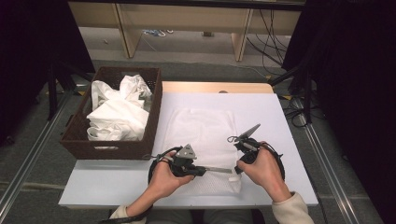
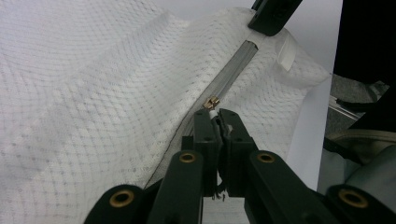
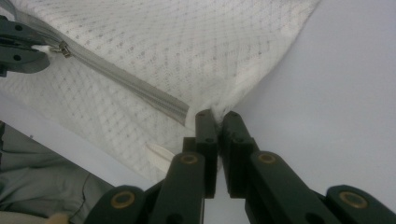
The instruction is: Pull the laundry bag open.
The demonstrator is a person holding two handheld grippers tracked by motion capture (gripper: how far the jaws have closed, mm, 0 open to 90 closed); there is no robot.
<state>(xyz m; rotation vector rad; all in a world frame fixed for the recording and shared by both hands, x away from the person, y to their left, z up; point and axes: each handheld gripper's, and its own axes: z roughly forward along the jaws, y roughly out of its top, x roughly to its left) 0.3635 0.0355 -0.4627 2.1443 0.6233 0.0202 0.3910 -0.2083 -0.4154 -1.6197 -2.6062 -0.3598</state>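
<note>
Left gripper (image 2: 217,116) pinches the zipper pull (image 2: 212,103) of the mesh bag (image 1: 201,135) lying on the table (image 1: 280,116); right gripper (image 3: 217,114) clamps its corner; a jerk could slip the small pull free.

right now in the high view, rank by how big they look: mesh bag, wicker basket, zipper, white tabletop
1. white tabletop
2. wicker basket
3. mesh bag, close behind the basket, so that order is unsure
4. zipper

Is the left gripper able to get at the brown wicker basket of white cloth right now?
Probably not yet: the left gripper is shut on the zipper pull of the white mesh bag.
</note>
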